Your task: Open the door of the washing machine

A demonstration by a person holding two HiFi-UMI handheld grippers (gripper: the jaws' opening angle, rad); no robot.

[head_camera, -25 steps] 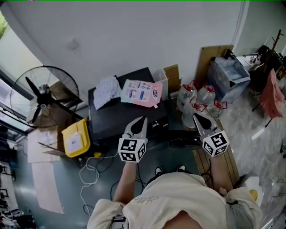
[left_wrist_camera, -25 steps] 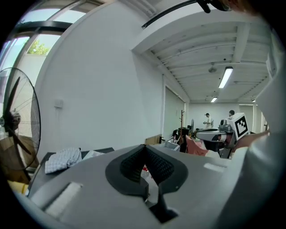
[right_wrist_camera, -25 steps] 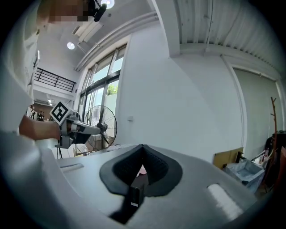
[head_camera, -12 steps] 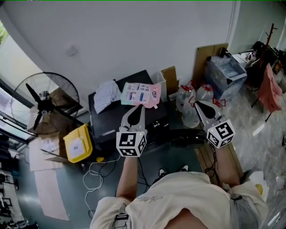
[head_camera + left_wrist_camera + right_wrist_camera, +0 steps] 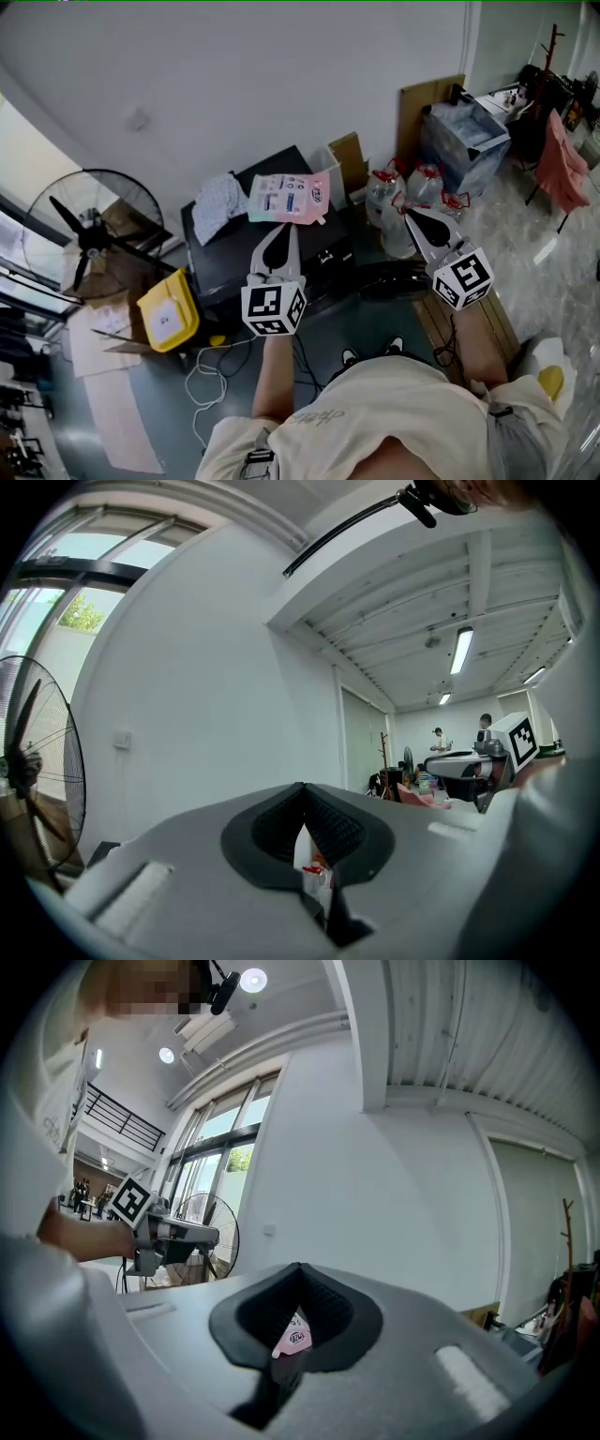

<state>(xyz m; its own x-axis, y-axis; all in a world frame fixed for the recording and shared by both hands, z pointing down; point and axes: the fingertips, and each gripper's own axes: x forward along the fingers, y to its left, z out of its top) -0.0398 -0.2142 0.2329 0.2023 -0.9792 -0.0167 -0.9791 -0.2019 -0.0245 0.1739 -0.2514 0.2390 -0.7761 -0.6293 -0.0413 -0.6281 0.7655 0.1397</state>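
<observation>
**Task item.** The washing machine [image 5: 239,251] stands against the wall, directly ahead of the person. A cloth [image 5: 217,199] and a pink pouch [image 5: 289,195] lie on its top. Its front face cannot be seen from this steep angle. A dark rounded shape [image 5: 389,283] juts out low at its front right corner. This may be the door swung open, but the head view does not settle it.

**Tongs.** The left tongs [image 5: 284,232] and right tongs [image 5: 412,216] are both fully closed and hold nothing. Both gripper views show only the far wall beyond the pads. They point level and well above the machine, clear of its front. I judge this a carrying posture, fitting either an approach to the door or a withdrawal from it.

**Change.** Both tongs sit higher than a second ago. The left tip now overlies the machine's top just below the pouch, rather than its front edge.
</observation>
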